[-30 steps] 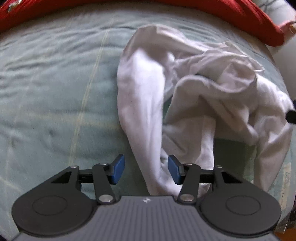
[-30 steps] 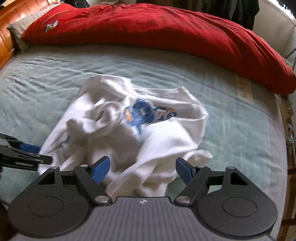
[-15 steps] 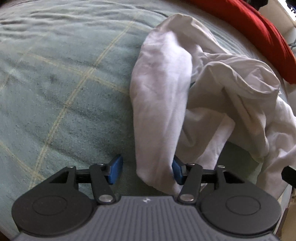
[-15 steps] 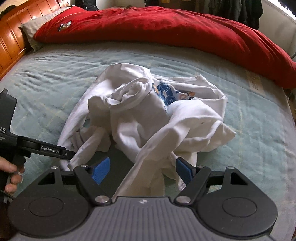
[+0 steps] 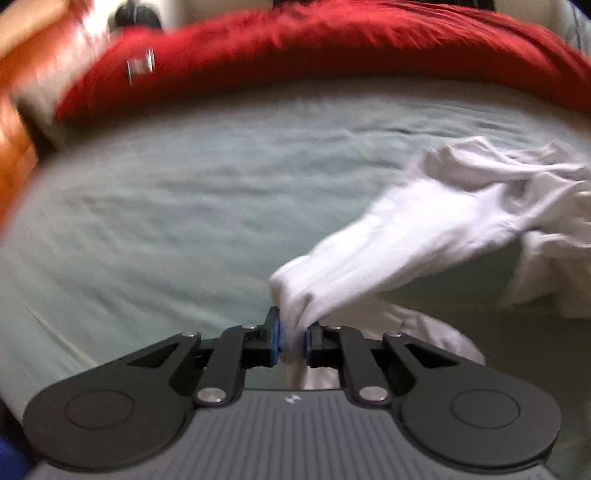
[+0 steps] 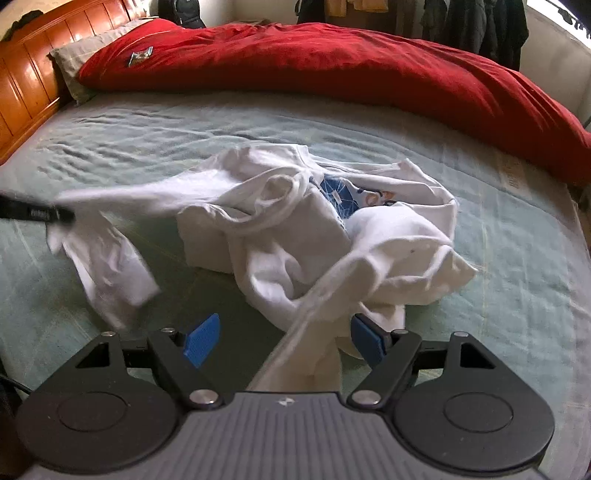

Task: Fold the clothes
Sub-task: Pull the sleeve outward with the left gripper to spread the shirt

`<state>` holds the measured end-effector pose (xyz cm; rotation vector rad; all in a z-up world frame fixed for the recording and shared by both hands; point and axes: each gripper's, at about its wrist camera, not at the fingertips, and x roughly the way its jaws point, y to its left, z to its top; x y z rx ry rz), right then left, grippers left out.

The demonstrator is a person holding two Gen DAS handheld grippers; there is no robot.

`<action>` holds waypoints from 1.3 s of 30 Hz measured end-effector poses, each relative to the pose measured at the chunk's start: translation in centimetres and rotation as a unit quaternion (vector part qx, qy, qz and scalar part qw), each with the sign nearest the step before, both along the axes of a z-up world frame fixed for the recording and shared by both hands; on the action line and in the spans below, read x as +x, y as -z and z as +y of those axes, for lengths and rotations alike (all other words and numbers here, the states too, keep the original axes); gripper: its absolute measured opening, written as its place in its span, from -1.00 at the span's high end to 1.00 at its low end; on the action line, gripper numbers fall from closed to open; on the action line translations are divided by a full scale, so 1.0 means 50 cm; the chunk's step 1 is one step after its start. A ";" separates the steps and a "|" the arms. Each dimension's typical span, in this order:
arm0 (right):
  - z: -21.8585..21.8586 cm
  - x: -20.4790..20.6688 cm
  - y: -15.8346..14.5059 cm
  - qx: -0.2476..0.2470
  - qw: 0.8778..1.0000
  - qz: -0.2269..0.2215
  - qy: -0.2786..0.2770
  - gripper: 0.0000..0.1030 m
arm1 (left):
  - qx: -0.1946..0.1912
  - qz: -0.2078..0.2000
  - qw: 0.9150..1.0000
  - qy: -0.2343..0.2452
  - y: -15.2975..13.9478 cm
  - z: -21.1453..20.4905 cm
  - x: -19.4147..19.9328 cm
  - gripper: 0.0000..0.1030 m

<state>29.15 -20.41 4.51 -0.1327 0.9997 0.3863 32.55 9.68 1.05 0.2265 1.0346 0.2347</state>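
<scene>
A crumpled white sweatshirt (image 6: 303, 229) with a blue print lies in the middle of the green bed sheet (image 6: 147, 136). My left gripper (image 5: 291, 341) is shut on the end of one white sleeve (image 5: 388, 251), which stretches taut toward the heap at the right. In the right wrist view that same gripper (image 6: 48, 214) shows as a dark blurred bar at the left, pulling the sleeve out sideways. My right gripper (image 6: 284, 339) stands open over the near edge of the heap, with another strip of white cloth (image 6: 317, 317) lying loose between its blue pads.
A long red duvet (image 6: 332, 62) runs along the far side of the bed. A grey pillow (image 6: 70, 62) and an orange wooden headboard (image 6: 26, 74) stand at the far left. Dark clothes (image 6: 476, 22) hang behind. Bare green sheet spreads left and right of the heap.
My left gripper has closed on the sleeve end and pulled it away to the left, stretching it out. The right gripper stays open and has hardly moved.
</scene>
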 end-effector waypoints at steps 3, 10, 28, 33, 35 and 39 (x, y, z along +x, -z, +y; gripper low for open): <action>0.016 -0.004 0.003 -0.001 1.000 -0.003 -0.008 -0.59 | 0.005 0.001 1.000 0.018 0.003 0.006 0.031 0.66; 0.053 -0.012 0.010 -0.004 1.000 -0.009 -0.025 -0.59 | -0.029 -0.007 0.998 0.053 0.043 -0.011 0.027 0.05; 0.092 -0.005 0.044 -0.006 0.999 0.019 -0.039 -0.60 | -0.234 -0.039 0.957 -0.166 0.154 0.057 -0.100 0.18; 0.101 -0.004 0.036 -0.007 0.999 0.014 -0.043 -0.60 | -0.213 -0.038 0.968 -0.129 0.126 0.064 -0.103 0.94; 0.097 -0.002 0.030 -0.008 0.999 0.009 -0.042 -0.60 | -0.189 -0.036 0.973 -0.132 0.104 0.093 -0.109 0.94; 0.081 0.001 0.017 -0.018 0.999 -0.007 -0.032 -0.60 | -0.095 -0.037 0.988 -0.120 0.052 0.165 -0.120 0.94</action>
